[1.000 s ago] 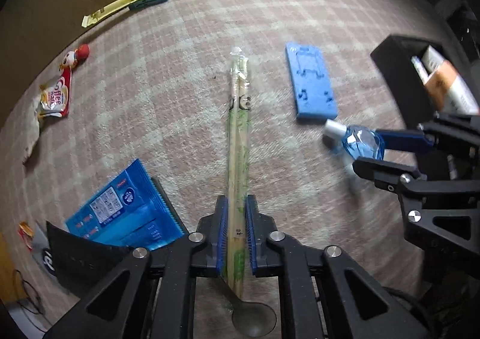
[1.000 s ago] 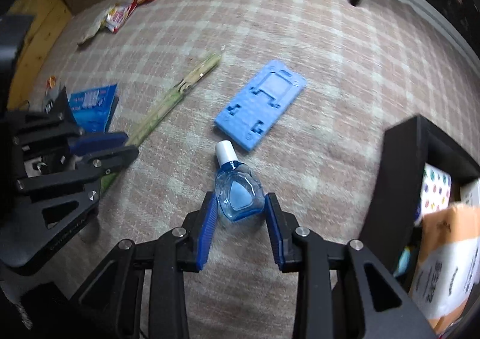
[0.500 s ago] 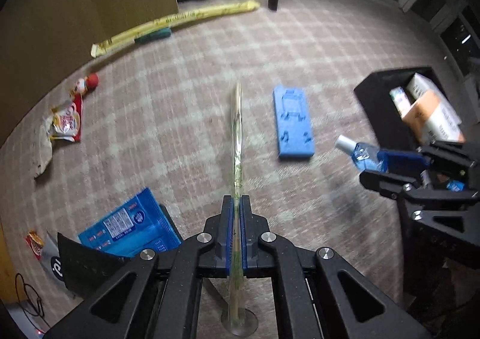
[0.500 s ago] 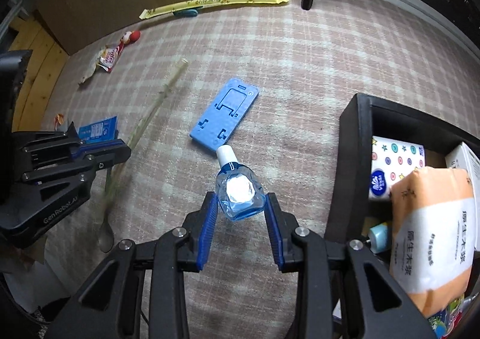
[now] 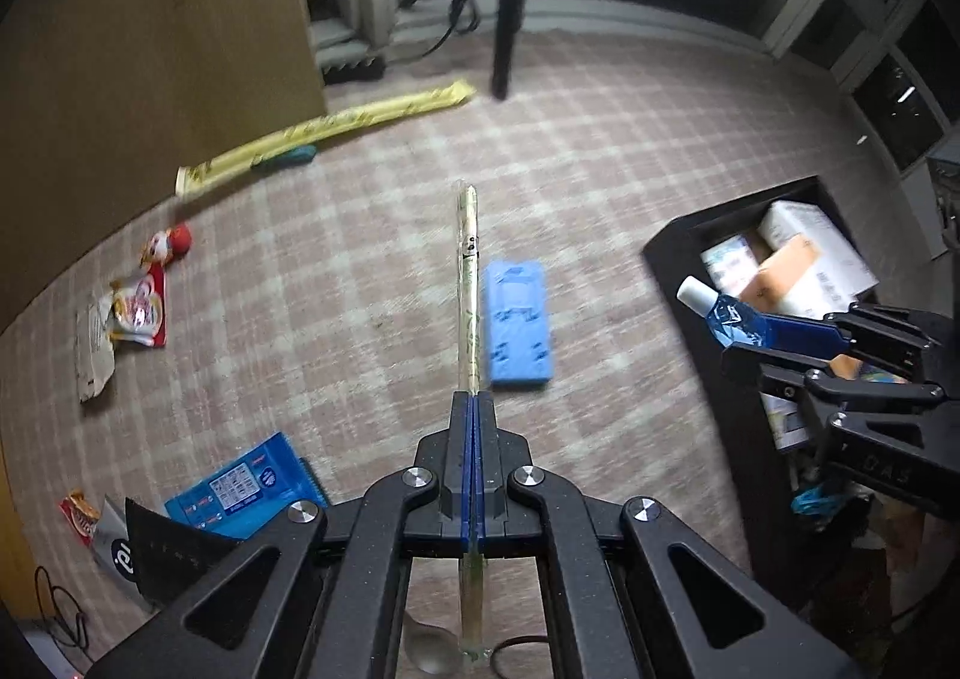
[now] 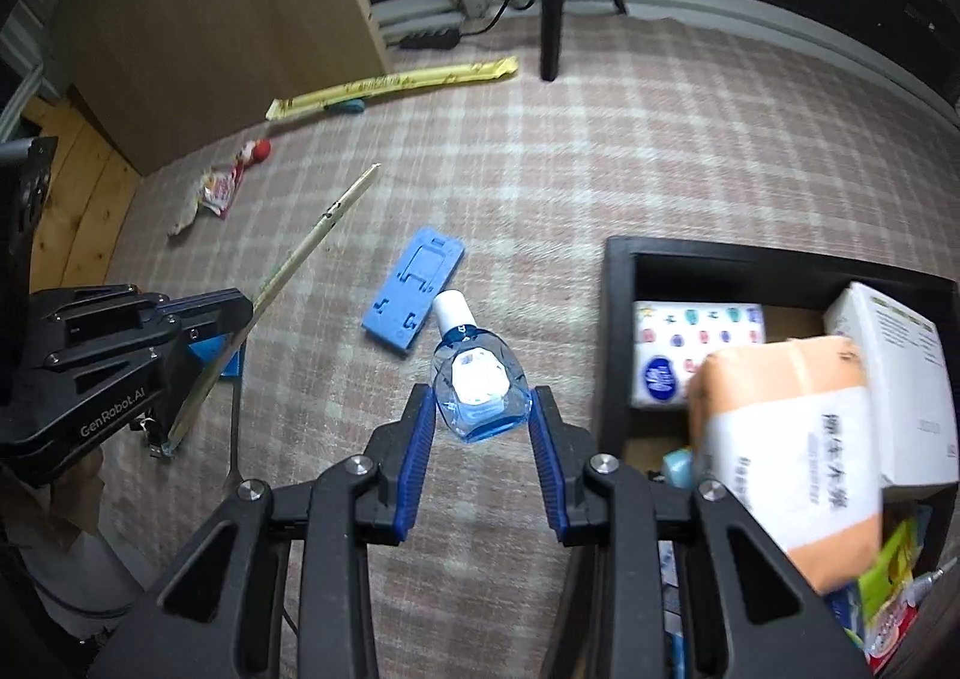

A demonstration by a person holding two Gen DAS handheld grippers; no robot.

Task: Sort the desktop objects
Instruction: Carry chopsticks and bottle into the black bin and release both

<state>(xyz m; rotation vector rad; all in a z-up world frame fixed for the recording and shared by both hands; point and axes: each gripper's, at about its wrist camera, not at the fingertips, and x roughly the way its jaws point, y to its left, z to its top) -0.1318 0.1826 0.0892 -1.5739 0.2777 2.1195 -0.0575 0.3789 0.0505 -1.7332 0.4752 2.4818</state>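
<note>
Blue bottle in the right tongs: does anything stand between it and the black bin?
Nothing visible does. The blue bottle hangs beside the black bin, whose near wall is the only edge left to cross.

Checked pink cloth surface [image 5: 600, 199], scattered with items
A blue plastic stand [image 5: 517, 329], long yellow packet [image 5: 324, 129], snack pouch [image 5: 141, 307], blue box [image 5: 243, 490] and black bin [image 6: 618, 319] lie on it.

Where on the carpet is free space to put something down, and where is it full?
Bare checked carpet lies between the yellow packet, the blue stand and the black bin. The bin is packed with boxes. The left edge is cluttered: snack wrappers, blue pack.
</note>
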